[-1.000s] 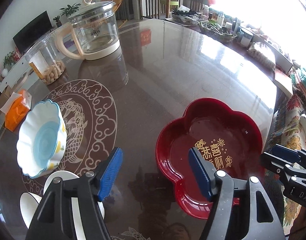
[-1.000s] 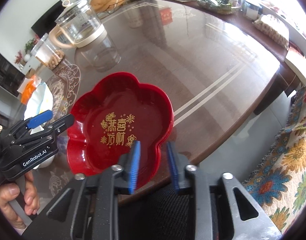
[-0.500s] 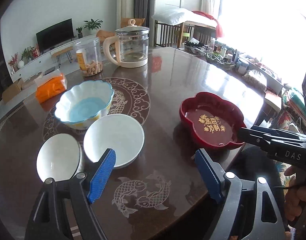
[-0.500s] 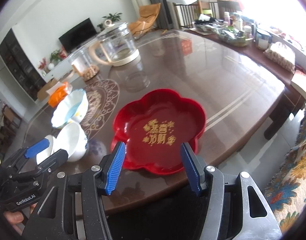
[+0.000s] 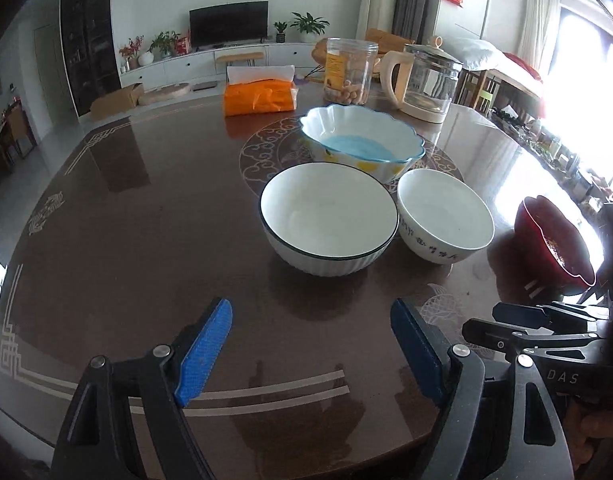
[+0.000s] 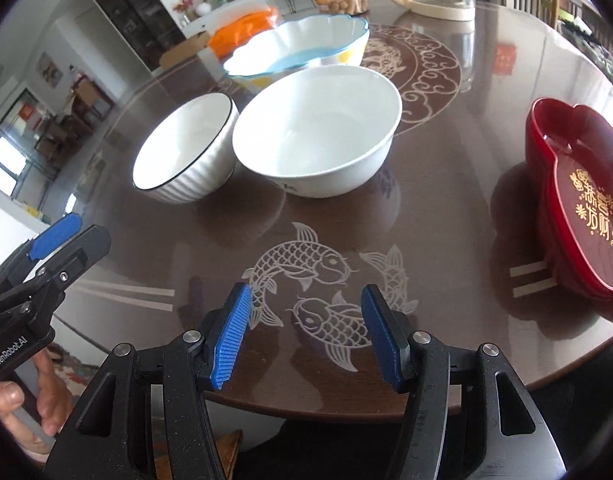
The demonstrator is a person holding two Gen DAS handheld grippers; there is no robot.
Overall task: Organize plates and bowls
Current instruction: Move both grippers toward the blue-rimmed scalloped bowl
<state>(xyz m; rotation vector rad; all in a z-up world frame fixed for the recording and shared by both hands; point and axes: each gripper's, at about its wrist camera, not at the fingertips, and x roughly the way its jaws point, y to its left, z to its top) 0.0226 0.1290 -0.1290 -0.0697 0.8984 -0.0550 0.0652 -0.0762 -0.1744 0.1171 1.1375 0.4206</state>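
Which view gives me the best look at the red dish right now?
The right wrist view. There the red dish shows its scalloped rim and gold lettering, though the frame's right edge clips it. In the left wrist view it sits small at the far right, glare-washed and partly hidden behind the right gripper.

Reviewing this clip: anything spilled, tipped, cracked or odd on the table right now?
Mostly no: the ribbed white bowl with dark rim, plain white bowl and scalloped blue-and-white bowl stand upright and empty. Only the red flower-shaped plate sits close to the table edge.
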